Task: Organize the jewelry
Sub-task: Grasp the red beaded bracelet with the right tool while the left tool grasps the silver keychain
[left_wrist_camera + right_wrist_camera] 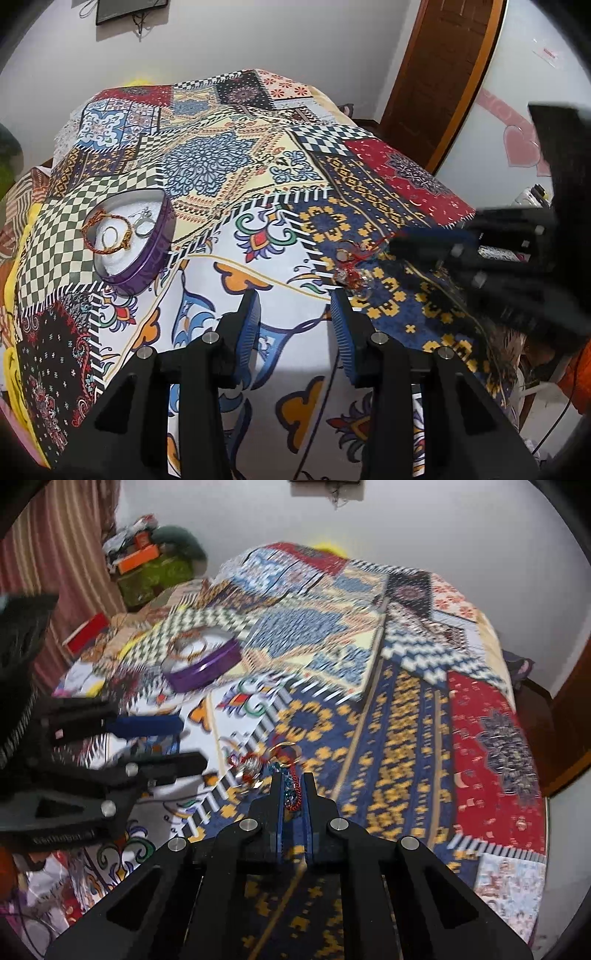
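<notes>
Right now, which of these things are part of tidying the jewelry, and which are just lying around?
Part of the job:
purple tin holding a braided bracelet
loose jewelry pile on the bedspread
red chain pinched in the right tongs
left tongs, open

Just lying about:
patterned bedspread
orange boxes
wooden door

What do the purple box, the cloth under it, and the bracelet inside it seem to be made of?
Purple box: probably thin metal, since its wall has a glossy sheen; the white lining looks like foam or padding.
Cloth: printed woven fabric, matte, draping over the edges.
Bracelet: looks like braided gold and red cord or beads; too small to tell for certain.
</notes>
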`<state>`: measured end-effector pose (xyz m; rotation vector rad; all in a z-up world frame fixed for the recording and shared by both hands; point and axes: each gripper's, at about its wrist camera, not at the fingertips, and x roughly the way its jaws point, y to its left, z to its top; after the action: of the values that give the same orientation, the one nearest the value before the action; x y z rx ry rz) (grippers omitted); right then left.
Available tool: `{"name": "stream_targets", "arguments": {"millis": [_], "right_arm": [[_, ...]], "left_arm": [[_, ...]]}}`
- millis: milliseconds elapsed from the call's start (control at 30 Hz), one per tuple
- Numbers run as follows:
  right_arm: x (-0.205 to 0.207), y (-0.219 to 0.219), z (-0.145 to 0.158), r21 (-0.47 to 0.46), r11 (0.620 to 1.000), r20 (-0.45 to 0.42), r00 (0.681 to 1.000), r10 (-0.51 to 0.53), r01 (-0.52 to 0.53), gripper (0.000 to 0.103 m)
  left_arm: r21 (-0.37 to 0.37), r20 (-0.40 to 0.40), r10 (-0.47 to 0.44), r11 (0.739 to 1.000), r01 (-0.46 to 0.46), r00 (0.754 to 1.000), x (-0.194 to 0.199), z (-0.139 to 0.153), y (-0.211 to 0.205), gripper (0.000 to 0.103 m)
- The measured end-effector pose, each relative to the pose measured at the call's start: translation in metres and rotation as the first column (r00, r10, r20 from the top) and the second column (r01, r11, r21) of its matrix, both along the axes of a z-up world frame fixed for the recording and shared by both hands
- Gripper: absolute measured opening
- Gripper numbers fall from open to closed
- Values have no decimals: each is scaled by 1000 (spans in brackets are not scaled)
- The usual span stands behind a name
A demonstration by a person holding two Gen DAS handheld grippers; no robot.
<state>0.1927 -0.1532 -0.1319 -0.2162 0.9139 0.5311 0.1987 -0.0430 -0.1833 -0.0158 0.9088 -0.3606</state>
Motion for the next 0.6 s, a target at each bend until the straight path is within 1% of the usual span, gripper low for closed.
{"name": "stream_targets", "arguments": {"millis": [133, 267, 467, 533, 600], "right_arm": [[1, -11, 20, 26, 1000, 40, 999, -17, 15, 7], [-2, -17, 33, 37, 999, 79, 996, -32, 29, 7], [4, -23, 35, 43, 998, 91, 994, -59, 55, 7], [4, -24, 31, 41, 997, 82, 995, -61, 58, 7], [5, -24, 27, 41, 997, 71, 996, -62, 59, 7]], "left_arm": [[9, -2, -7, 1000, 7, 1000, 1, 1, -6, 39], [-3, 1, -16, 1000, 16, 1000, 1, 4, -11, 39], [-21, 4, -39, 999, 39, 999, 1, 6, -21, 39], [-14, 5, -43, 999, 43, 999, 4, 5, -25, 39], [11, 11, -35, 999, 35, 999, 7, 4, -27, 39]]}}
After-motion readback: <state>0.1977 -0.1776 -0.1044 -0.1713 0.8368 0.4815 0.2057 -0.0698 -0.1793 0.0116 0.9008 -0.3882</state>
